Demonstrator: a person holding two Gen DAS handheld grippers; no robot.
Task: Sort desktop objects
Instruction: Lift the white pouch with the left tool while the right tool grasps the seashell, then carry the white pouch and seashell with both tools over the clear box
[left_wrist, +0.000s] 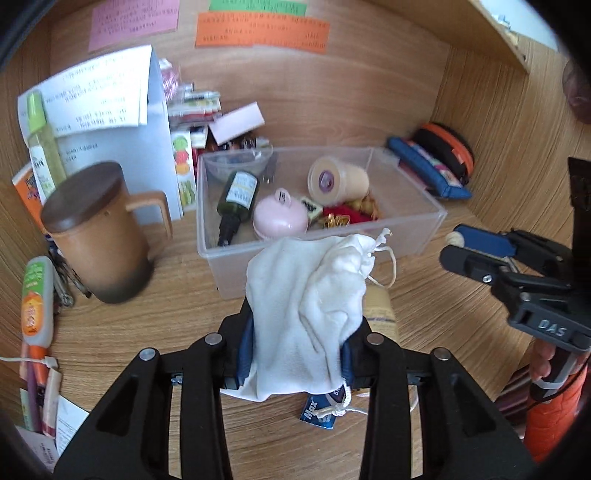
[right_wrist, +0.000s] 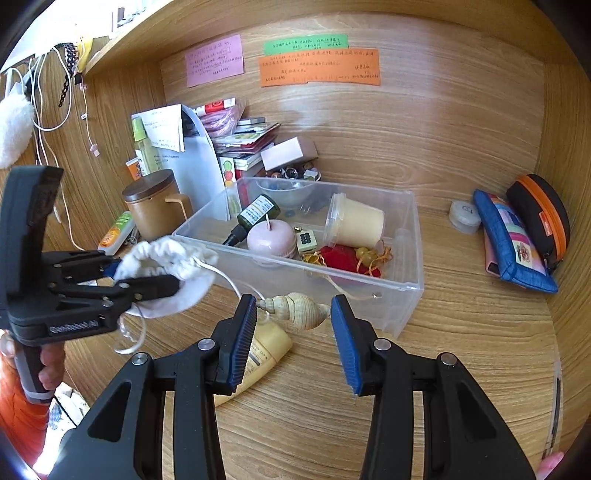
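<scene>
Just in front of the clear plastic storage box (left_wrist: 406, 236) on the wooden bench (right_wrist: 461, 332), the left gripper (left_wrist: 299, 332) has its fingers clamped on a white cloth drawstring pouch (left_wrist: 314, 291), lifted clear of the bench. To its right, the right gripper (right_wrist: 295, 332) holds a cream spiral seashell (right_wrist: 299, 308) between its blue-padded fingers (right_wrist: 243, 339), above a pale yellow squeeze tube (right_wrist: 262, 354) lying on the bench. Inside the box lie a dark green bottle (right_wrist: 255, 218), a pink round case (right_wrist: 271, 236) and a cream lidded cup (right_wrist: 354, 221). A brown lidded mug (left_wrist: 99, 236) stands left of the box.
</scene>
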